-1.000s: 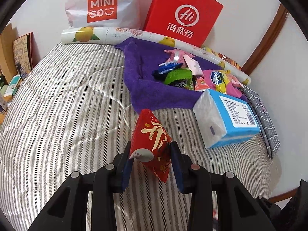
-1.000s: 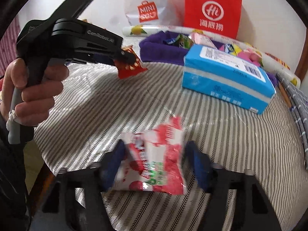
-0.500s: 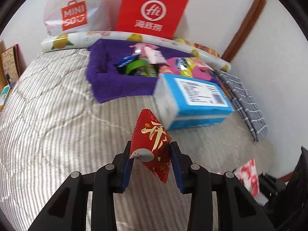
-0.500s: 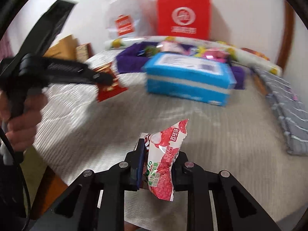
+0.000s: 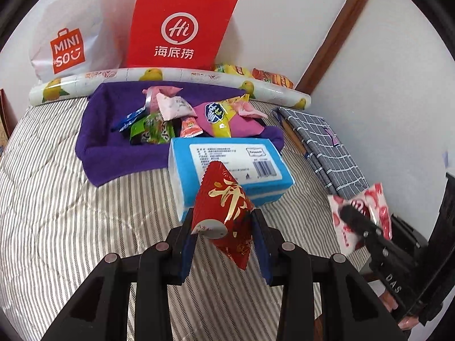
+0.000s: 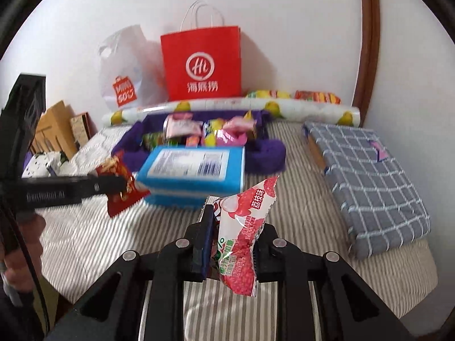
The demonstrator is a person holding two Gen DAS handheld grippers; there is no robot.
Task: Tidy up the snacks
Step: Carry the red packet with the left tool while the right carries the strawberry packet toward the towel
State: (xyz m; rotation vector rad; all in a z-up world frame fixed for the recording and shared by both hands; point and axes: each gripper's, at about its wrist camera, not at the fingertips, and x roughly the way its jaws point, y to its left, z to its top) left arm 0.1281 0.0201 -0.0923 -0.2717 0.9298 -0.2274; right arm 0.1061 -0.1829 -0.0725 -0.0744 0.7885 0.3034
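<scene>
Both snack packets have come up off the striped quilt since a second ago, and the right one, which lay flat between spread jaws then, is now pinched. That pink lychee snack packet [image 6: 244, 236] stands upright in the right hand-held gripper [image 6: 231, 244], jaws pressed onto its sides, held in the air above the striped quilt [image 6: 298, 199]. The red snack packet [image 5: 224, 213] with gold lettering is clamped in the left hand-held gripper [image 5: 224, 244] the same way — tip up, lower corner hanging below the pads. From the right wrist view the left tool reaches in from the left edge, a person's hand [image 6: 20, 244] wrapped round its handle.

Just beyond both packets lies a blue tissue pack [image 5: 227, 164], and behind it the purple fabric tray [image 5: 113, 153] holding a heap of assorted wrapped snacks [image 5: 187, 113] (green, pink, yellow, blue). A rolled lemon-print sheet [image 5: 170, 75] lies along the tray's far side. Against the wall stand a red paper bag [image 5: 179, 25] and a white plastic bag [image 5: 71, 39]. A folded grey checked cloth [image 6: 366, 182] rests on the bed's right side.
</scene>
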